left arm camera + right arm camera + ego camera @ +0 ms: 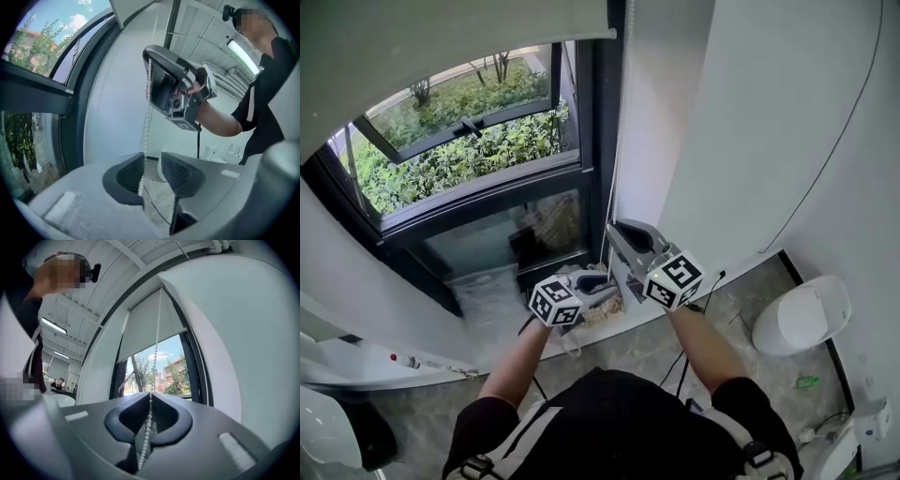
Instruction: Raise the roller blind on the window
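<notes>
Now: R gripper (151, 398) clamped on chain (154, 362), L gripper (151, 164) open round it.
Nearest, white bead chain sits pinched btwn R jaws; lower down it passes btwn L jaws, beside one pad, w/ a gap to the other. Chain hangs straight at window's (586, 122) right edge, by white wall (750, 122). Beyond, blind (441, 42): plain off-white, bottom edge level, covering only window's top; green shrubs (459, 159) outside.

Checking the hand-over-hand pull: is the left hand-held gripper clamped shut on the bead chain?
No, the jaws of the left hand-held gripper stand apart, and the bead chain hangs between them unpinched.
</notes>
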Action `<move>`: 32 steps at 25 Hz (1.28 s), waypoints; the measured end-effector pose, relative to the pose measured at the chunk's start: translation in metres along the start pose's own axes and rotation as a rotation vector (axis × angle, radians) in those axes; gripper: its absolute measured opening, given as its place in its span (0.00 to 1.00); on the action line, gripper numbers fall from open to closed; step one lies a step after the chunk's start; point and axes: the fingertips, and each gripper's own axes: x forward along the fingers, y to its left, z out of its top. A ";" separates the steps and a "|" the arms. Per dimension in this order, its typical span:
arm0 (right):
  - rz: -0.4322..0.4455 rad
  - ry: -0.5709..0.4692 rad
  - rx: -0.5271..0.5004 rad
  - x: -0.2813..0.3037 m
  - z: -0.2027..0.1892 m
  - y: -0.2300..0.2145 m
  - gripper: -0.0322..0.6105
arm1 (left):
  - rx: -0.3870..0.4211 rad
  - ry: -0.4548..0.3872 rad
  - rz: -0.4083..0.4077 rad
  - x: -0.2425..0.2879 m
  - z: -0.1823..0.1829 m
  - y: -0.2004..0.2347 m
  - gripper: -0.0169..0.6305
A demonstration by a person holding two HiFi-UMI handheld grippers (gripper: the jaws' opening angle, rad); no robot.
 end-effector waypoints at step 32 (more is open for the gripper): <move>0.034 0.106 0.006 -0.016 -0.042 0.015 0.08 | 0.259 -0.513 -0.142 -0.062 0.313 -0.033 0.05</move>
